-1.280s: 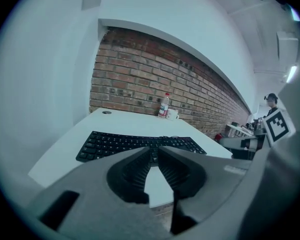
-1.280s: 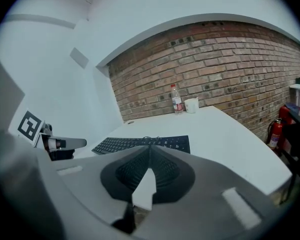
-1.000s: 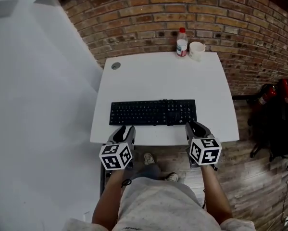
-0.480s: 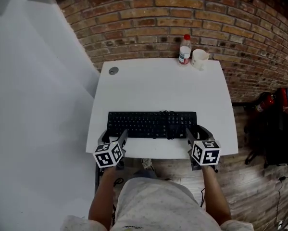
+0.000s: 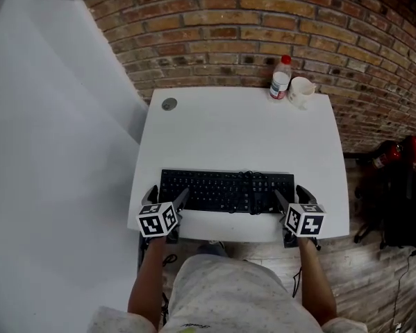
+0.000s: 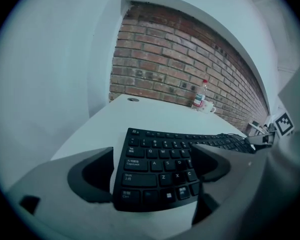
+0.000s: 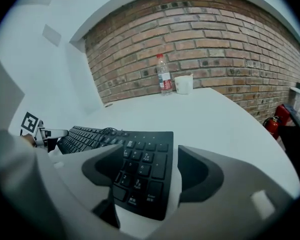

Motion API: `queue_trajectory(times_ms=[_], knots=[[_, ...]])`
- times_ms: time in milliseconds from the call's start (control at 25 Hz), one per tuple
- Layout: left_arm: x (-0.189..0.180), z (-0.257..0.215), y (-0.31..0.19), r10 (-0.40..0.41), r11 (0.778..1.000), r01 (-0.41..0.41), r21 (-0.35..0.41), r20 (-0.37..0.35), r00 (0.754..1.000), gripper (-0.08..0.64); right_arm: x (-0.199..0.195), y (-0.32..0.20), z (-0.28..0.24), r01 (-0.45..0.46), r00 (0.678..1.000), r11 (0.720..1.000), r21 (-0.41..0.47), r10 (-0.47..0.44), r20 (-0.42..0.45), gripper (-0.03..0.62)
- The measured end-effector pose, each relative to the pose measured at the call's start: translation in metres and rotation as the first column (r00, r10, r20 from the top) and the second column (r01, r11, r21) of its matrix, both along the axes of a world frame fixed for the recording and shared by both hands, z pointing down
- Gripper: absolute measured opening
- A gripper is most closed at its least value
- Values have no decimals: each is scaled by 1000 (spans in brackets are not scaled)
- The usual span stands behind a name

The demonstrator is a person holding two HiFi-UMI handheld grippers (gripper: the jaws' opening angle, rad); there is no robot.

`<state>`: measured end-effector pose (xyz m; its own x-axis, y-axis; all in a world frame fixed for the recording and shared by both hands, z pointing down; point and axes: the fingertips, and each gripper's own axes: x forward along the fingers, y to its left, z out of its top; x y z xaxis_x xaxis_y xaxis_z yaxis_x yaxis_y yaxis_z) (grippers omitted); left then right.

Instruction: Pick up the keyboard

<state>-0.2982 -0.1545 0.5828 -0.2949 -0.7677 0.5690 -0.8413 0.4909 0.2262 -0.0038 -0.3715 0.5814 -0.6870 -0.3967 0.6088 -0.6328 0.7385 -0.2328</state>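
Keyboard: black, full width, low flat keys with pale legends, number pad at the right end.
Place: flat on the desk, close along the front edge and square to it, both ends inside gripper reach.
Cable: dark, bundled in a loop on top of the keys, right of middle.
Left gripper: down at the left end, marker cube facing up; jaws opening, spread wide, left-end keys between them, pads clear of the casing, no pinch.
Right gripper: down at the right end; jaws opening as well, well apart, number pad between them, outer pad off past the end of the casing, nothing squeezed.
Desk: white, plain, rounded corners, back edge against brick; mostly bare behind the keys.
Grommet: round, grey, near the back left corner.
Bottle: clear, red cap, label round the middle, upright at the back right.
Mug: white, just beside the bottle on its right; touching or not, cannot tell.
Brick wall: red-brown courses, pale mortar, right across the back.
White wall: plain, down the whole left side.
Floor: wood planks, on show at lower right, below the desk edge.
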Motion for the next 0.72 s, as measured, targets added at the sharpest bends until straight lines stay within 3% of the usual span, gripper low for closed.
queue_trajectory(times_ms=[320,520,720], knots=[[-6,11,-6,48,997,-51,-50,-60,997,495,-13,-8,9,-29,999,996,-80,30,12,361],[-14,10,-9,70,996,-71,-59,-25,997,495,-21,-8,13,-40,997,988,-150,48,52,381],[-12,13,-13,102,991,-107,-74,-75,992,495,-24,-6,14,-43,999,988,-146,46,21,416]])
